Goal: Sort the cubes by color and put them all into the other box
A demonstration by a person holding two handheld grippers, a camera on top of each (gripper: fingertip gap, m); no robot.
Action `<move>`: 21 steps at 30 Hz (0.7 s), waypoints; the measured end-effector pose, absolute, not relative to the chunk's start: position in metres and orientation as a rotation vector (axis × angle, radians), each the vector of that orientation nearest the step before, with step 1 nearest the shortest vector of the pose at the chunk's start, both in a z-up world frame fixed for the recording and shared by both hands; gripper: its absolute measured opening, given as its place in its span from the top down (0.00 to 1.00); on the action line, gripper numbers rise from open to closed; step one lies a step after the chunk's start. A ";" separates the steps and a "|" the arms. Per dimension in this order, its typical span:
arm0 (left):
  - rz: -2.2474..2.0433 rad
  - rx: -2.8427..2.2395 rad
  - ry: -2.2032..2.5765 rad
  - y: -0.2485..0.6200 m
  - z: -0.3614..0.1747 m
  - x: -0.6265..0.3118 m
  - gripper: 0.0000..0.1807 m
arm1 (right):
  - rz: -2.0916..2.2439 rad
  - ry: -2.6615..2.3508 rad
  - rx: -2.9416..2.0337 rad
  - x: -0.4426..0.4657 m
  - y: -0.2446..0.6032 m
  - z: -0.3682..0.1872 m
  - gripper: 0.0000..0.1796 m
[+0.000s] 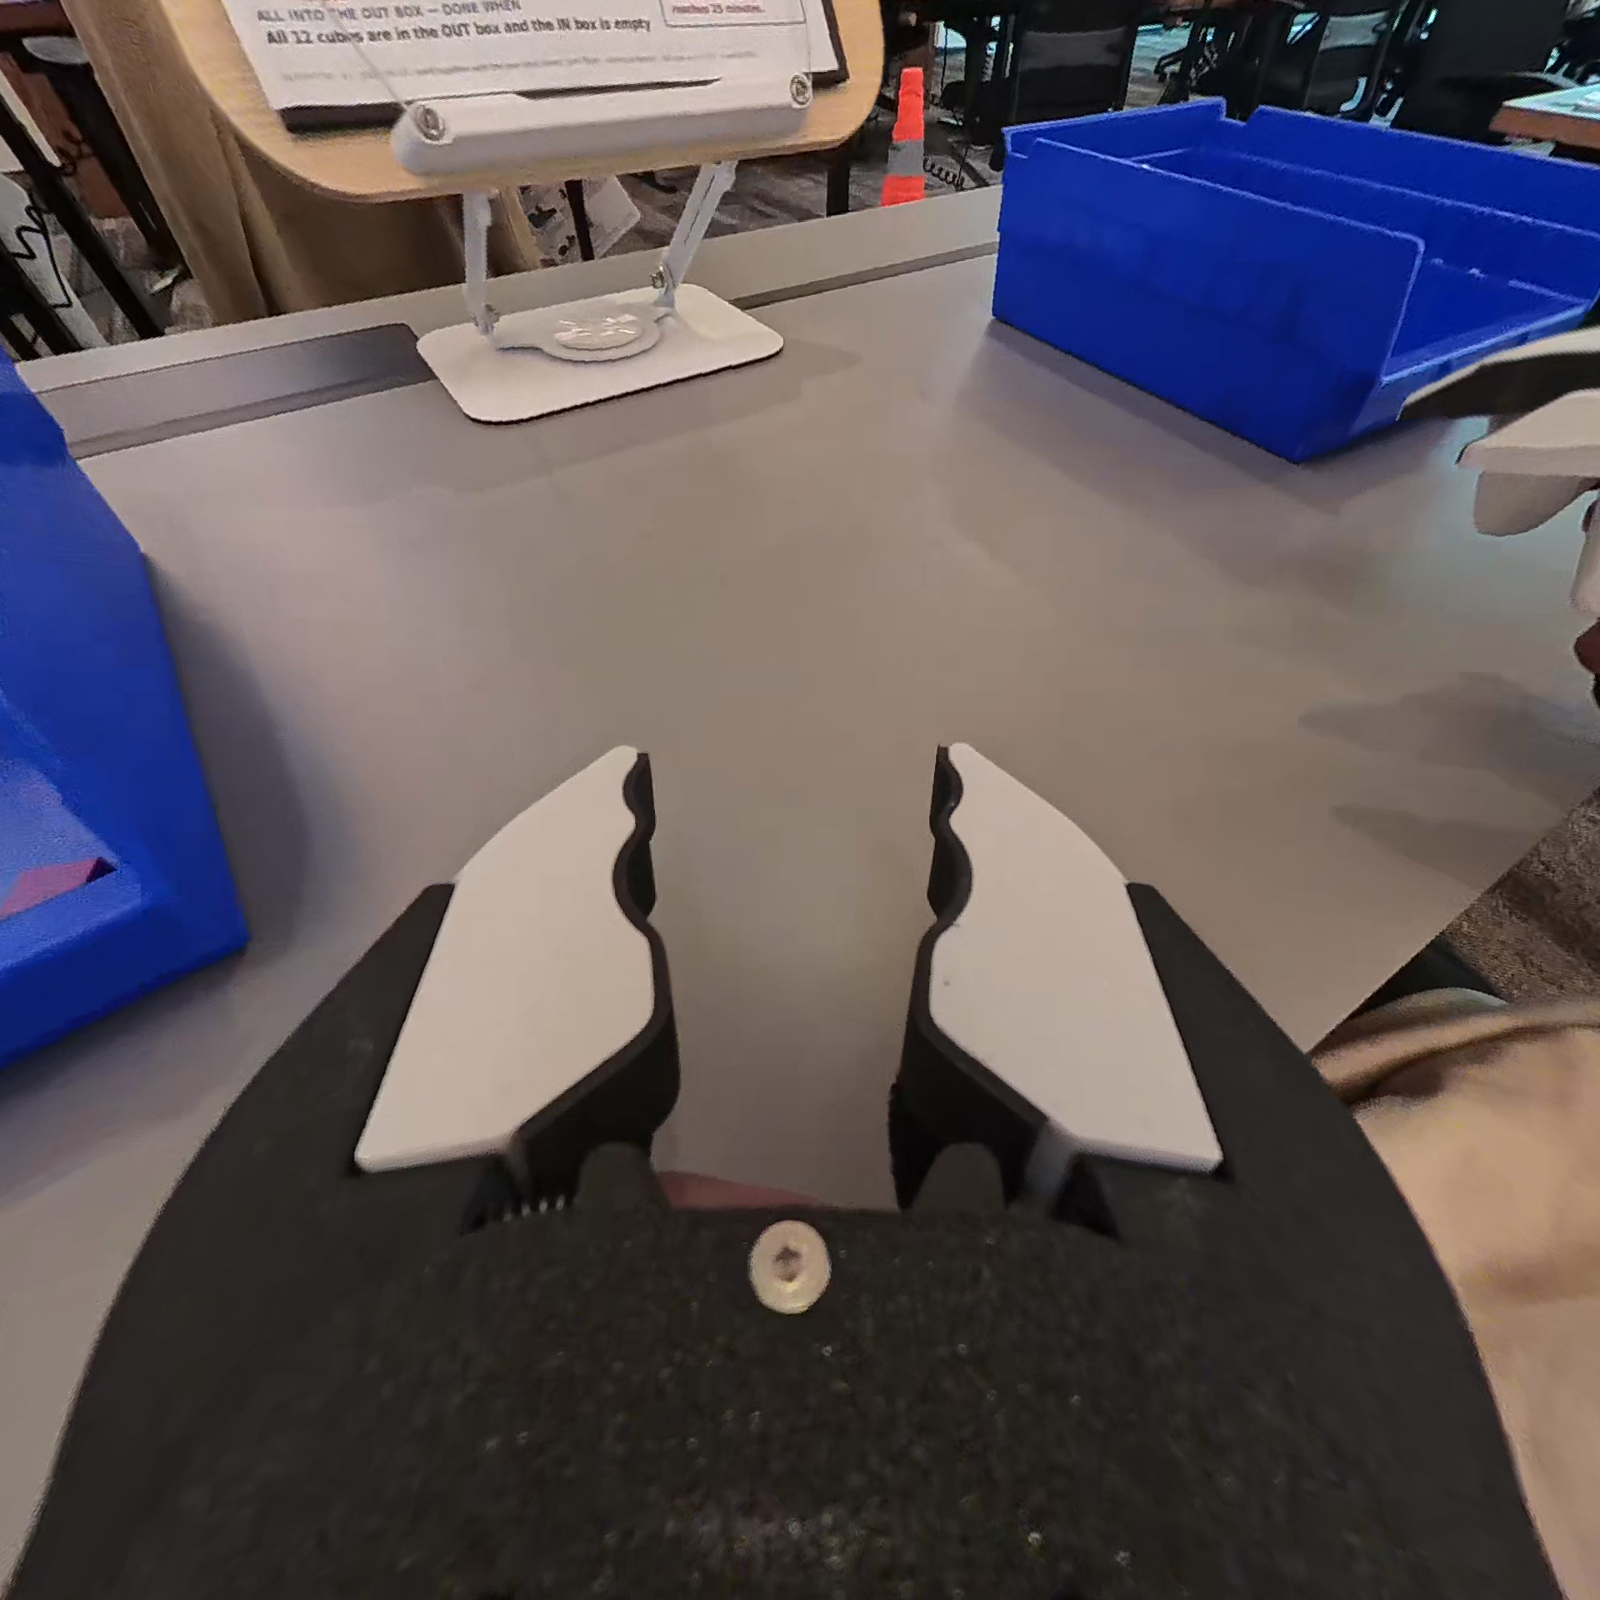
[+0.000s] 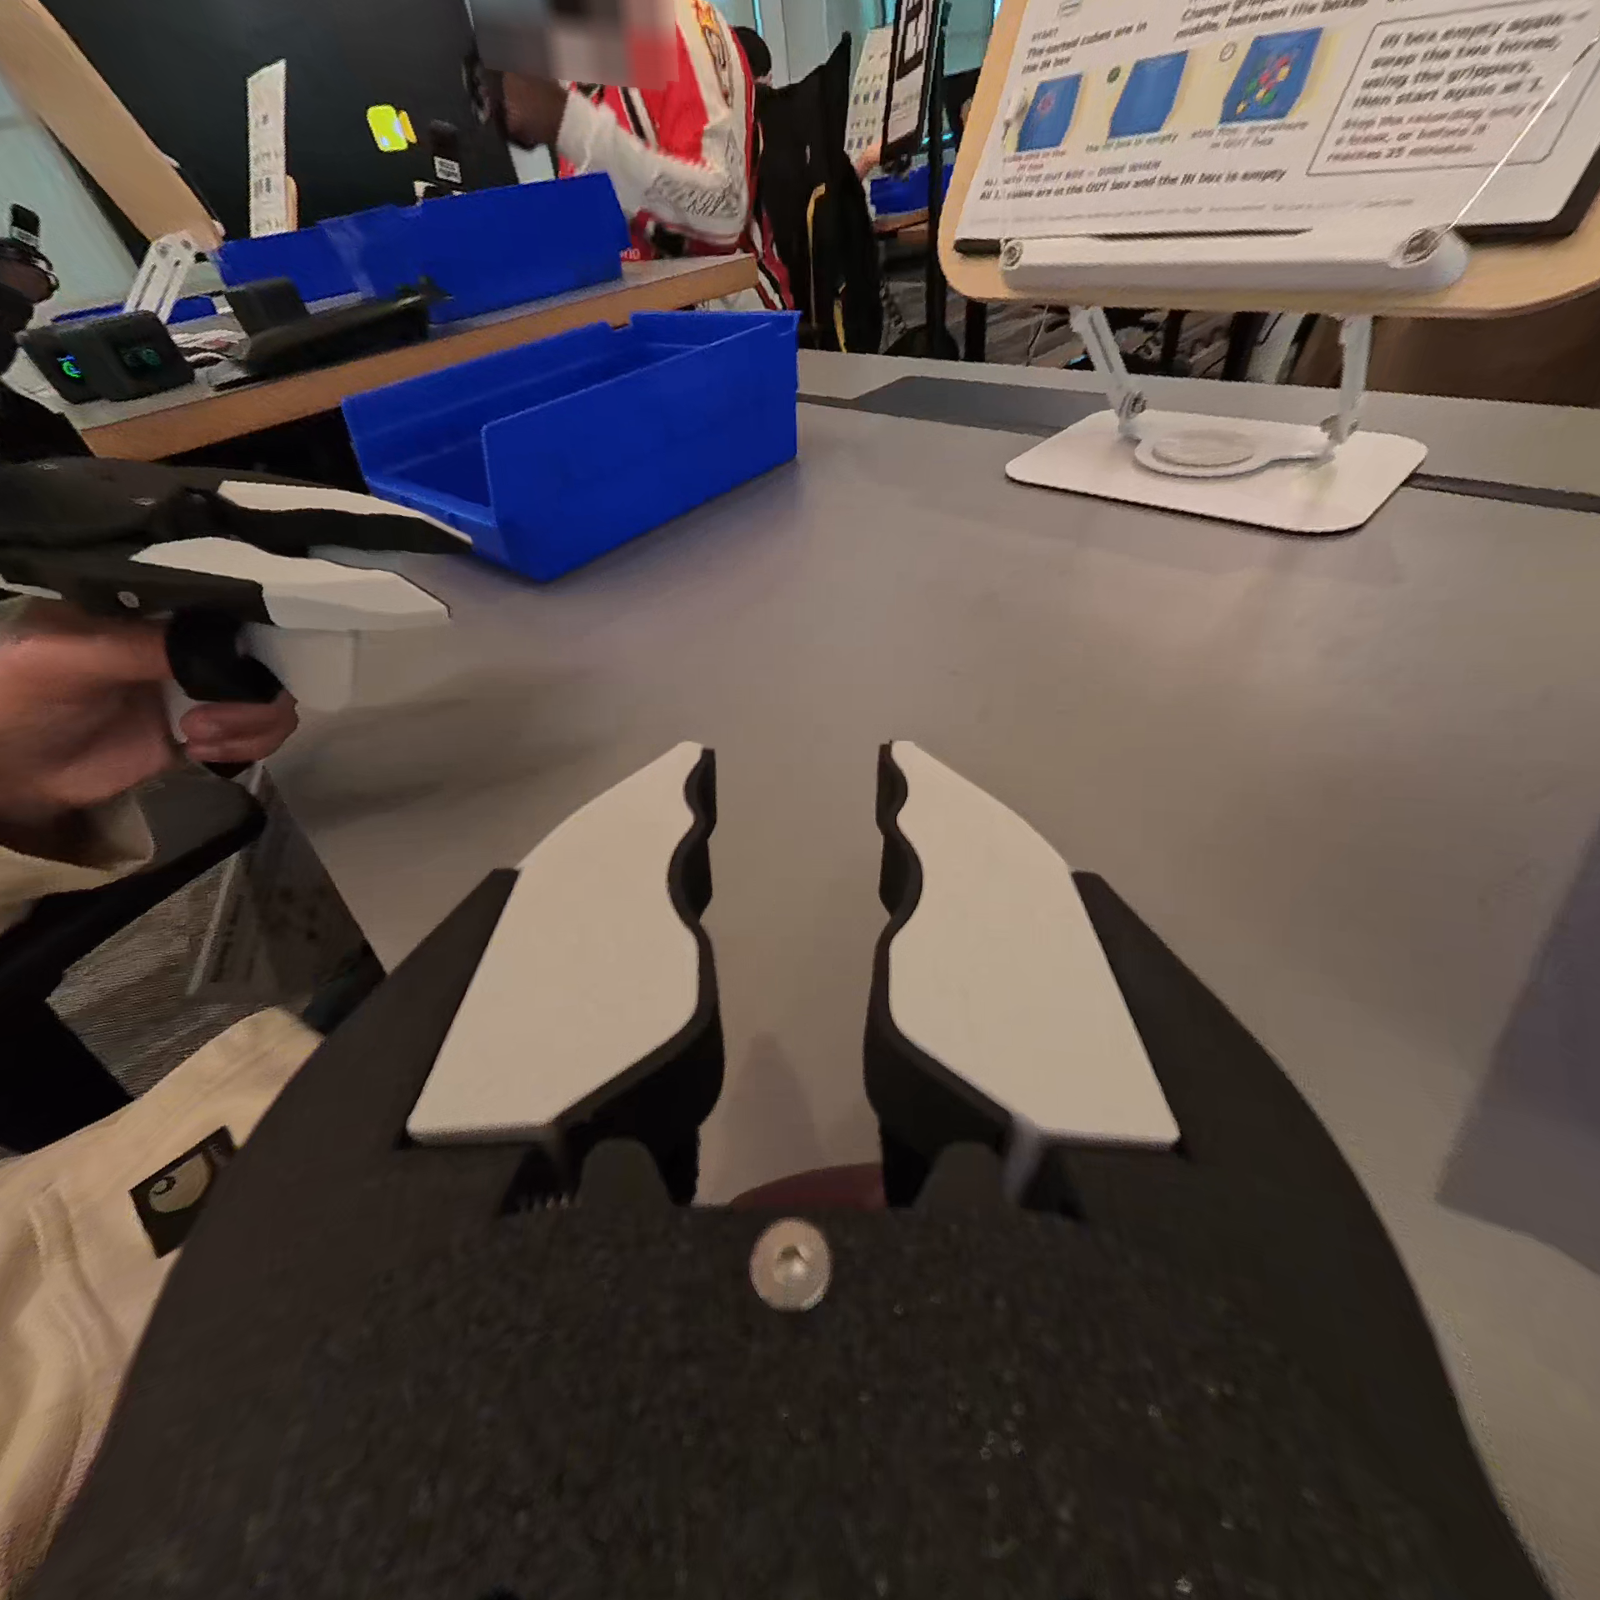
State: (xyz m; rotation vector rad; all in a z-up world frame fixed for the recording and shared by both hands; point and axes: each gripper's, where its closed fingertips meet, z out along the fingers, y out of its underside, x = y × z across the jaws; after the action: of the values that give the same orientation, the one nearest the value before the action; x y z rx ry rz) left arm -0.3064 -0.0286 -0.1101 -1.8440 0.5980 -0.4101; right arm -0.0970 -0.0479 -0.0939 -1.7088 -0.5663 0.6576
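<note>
My left gripper [image 1: 792,762] is open and empty, held low over the grey table [image 1: 779,563]. My right gripper [image 2: 796,753] is open with a narrower gap, also empty over the table. One blue box [image 1: 1212,294] stands at the far right in the left wrist view; no cubes show in the part of its inside I can see. The other blue box [image 1: 95,736] is at the left edge, with a purple patch [image 1: 61,883] inside it. That box [image 2: 606,450] shows far left in the right wrist view. Each gripper shows in the other's view: right [image 1: 1437,429], left [image 2: 450,571].
A white document stand [image 1: 597,346] holding an instruction sheet stands at the table's far edge, also in the right wrist view [image 2: 1212,459]. A hand [image 2: 87,719] holds the left gripper. An orange cone [image 1: 907,138], other tables with blue boxes [image 2: 511,234] and a person are behind.
</note>
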 end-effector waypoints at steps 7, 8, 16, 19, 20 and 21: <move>-0.270 -1.935 0.524 0.005 -0.056 -0.401 0.69 | 0.774 -0.552 -1.764 -0.104 -0.048 -0.100 0.80; -0.236 -1.997 0.522 0.019 -0.052 -0.420 0.69 | 0.781 -0.553 -1.765 -0.105 -0.048 -0.101 0.80; -0.070 -2.627 0.716 0.163 -0.144 -0.516 0.65 | 0.799 -0.602 -1.794 -0.114 -0.047 -0.111 0.82; -0.101 -2.757 0.648 0.187 -0.170 -0.528 0.68 | 0.790 -0.596 -1.791 -0.111 -0.047 -0.110 0.82; -0.065 -2.772 0.669 0.190 -0.175 -0.532 0.67 | 0.796 -0.588 -1.792 -0.109 -0.046 -0.110 0.82; -0.024 -2.777 0.691 0.194 -0.179 -0.536 0.67 | 0.807 -0.580 -1.795 -0.108 -0.046 -0.110 0.82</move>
State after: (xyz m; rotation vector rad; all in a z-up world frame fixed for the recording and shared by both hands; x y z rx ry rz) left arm -0.5355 0.1936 -0.1795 -2.7767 0.6914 -0.0244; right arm -0.1080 -0.0465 -0.1100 -1.7946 -0.5802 0.8070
